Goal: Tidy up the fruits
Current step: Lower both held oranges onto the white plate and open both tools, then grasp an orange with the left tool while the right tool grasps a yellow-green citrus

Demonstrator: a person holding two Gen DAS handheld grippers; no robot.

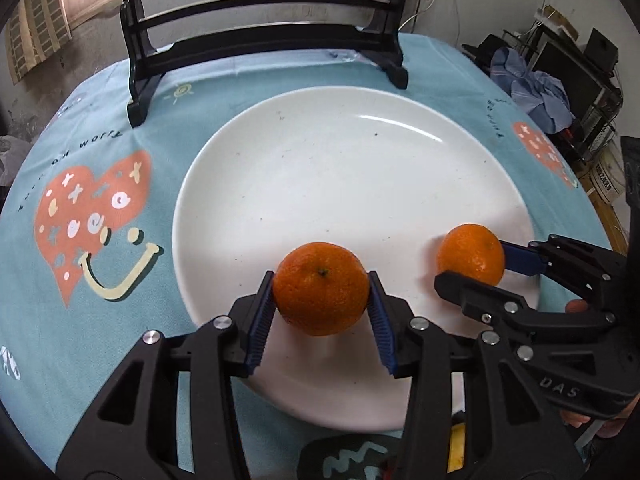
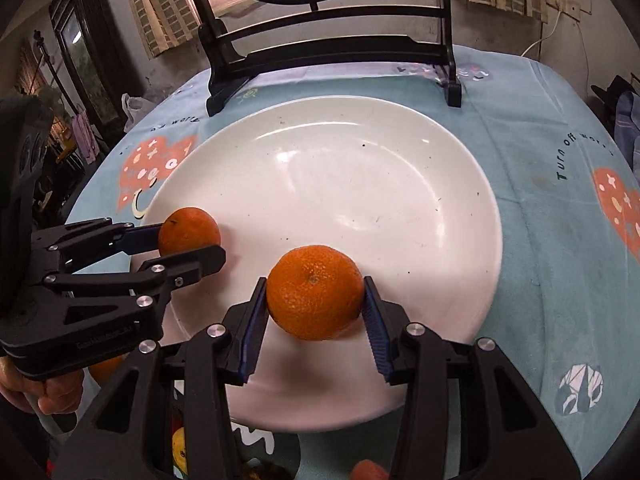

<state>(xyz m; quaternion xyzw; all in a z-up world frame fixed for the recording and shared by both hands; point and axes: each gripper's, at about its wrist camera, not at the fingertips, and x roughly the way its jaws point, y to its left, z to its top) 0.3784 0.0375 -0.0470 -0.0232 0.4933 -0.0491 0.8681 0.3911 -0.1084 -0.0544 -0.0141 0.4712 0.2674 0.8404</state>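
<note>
My left gripper is shut on an orange tangerine and holds it over the near part of a large white plate. My right gripper is shut on a second tangerine over the same plate. Each gripper shows in the other view: the right gripper holds its tangerine at the plate's right side, and the left gripper holds its tangerine at the plate's left edge.
The plate lies on a round table with a teal patterned cloth. A black wooden display stand stands behind the plate. More fruit lies near the table's front edge under the grippers. Clutter and shelves stand to the right.
</note>
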